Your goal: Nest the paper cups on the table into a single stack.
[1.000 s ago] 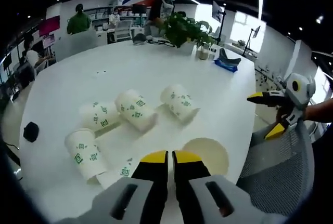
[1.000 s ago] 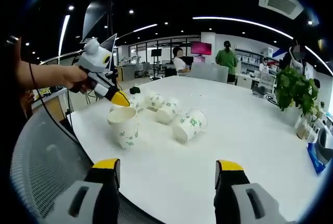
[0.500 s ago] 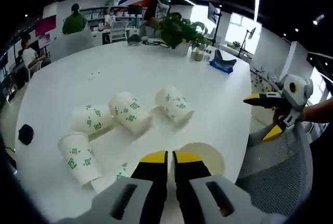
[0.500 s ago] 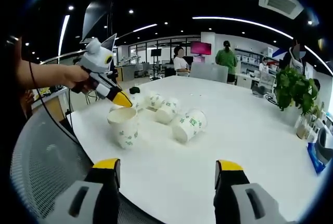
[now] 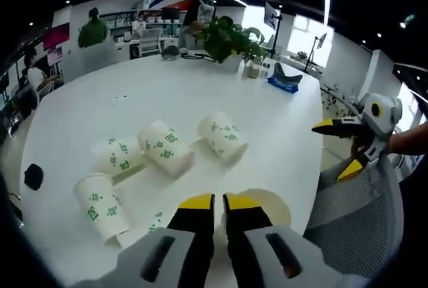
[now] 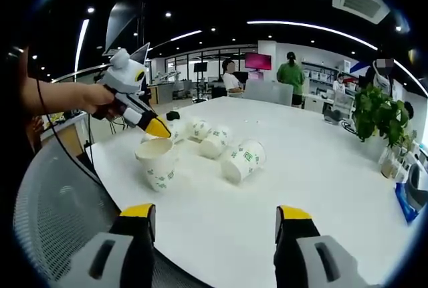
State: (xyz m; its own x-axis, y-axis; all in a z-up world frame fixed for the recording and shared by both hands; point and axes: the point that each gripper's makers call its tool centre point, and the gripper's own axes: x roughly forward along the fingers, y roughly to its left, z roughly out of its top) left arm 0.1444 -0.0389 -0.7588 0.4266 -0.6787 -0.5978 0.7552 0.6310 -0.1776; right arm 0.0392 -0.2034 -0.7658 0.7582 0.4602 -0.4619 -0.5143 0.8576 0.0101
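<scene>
Left gripper (image 6: 158, 127) pinching the upright cup (image 6: 156, 163) by its rim; right gripper (image 6: 212, 216) waiting, jaws wide apart.

I have the left jaws together on the rim of the upright cup, which stands near the table (image 6: 281, 168) edge closest to me. Four cups lie on their sides beyond it: the nearest (image 6: 242, 160) just past it, the others (image 6: 215, 141) further along towards the black puck (image 6: 173, 115). I think the thin rim could crumple or slip out of the pinch if I lift quickly, and the cup sits close enough to the edge that a nudge might knock it off. The lying cups may roll when touched.
</scene>
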